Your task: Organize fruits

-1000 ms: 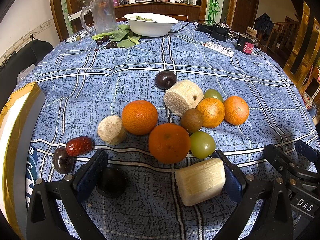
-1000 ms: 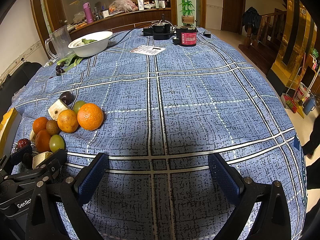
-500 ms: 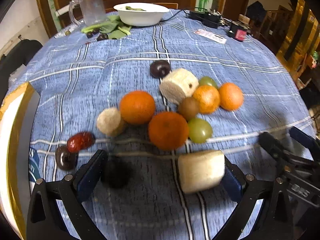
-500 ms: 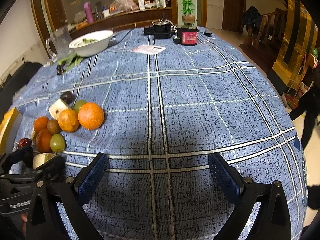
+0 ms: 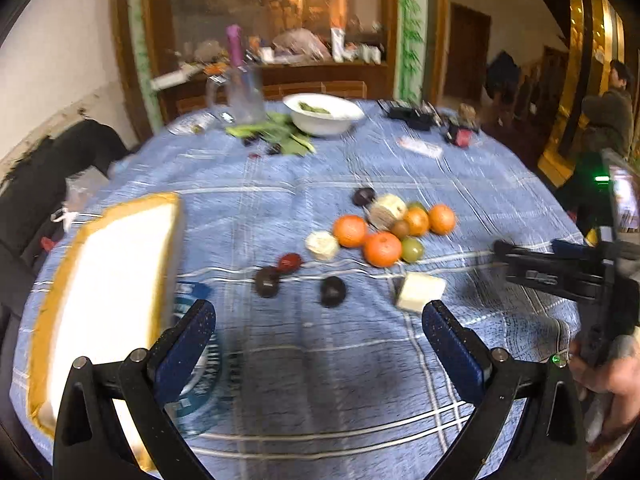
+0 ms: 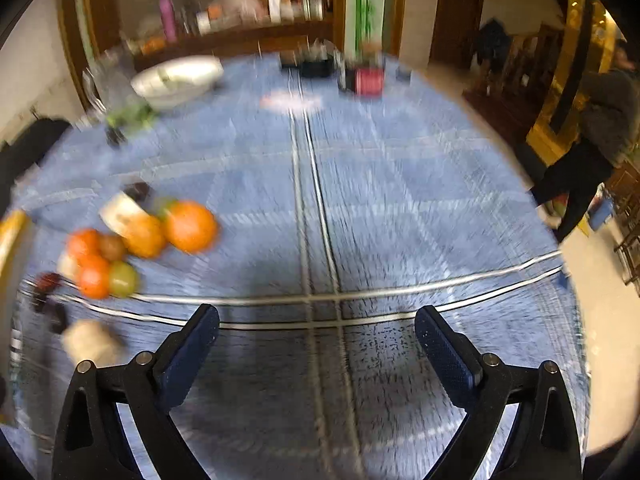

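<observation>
A cluster of fruit lies on the blue checked tablecloth [image 5: 320, 360]: several oranges [image 5: 382, 249], a green grape [image 5: 412, 249], a kiwi [image 5: 399, 229], pale sugarcane pieces [image 5: 420, 291], dark plums [image 5: 333, 291] and a red date [image 5: 290, 262]. My left gripper [image 5: 320, 336] is open and empty, raised well back from the fruit. My right gripper [image 6: 316, 340] is open and empty over bare cloth; the blurred fruit cluster [image 6: 140, 236] lies to its left. The right gripper also shows in the left wrist view [image 5: 560, 272].
A white box with a yellow rim [image 5: 108, 280] lies at the left. A white bowl [image 5: 323, 113], a glass jug [image 5: 240, 96] and green leaves [image 5: 276, 134] stand at the far side. Black devices [image 5: 412, 114] sit far right. A person [image 5: 608, 116] stands beyond the table.
My left gripper has pulled back and up from the fruit, leaving the sugarcane piece and the plum on the cloth. The right gripper has also risen; both views are motion-blurred.
</observation>
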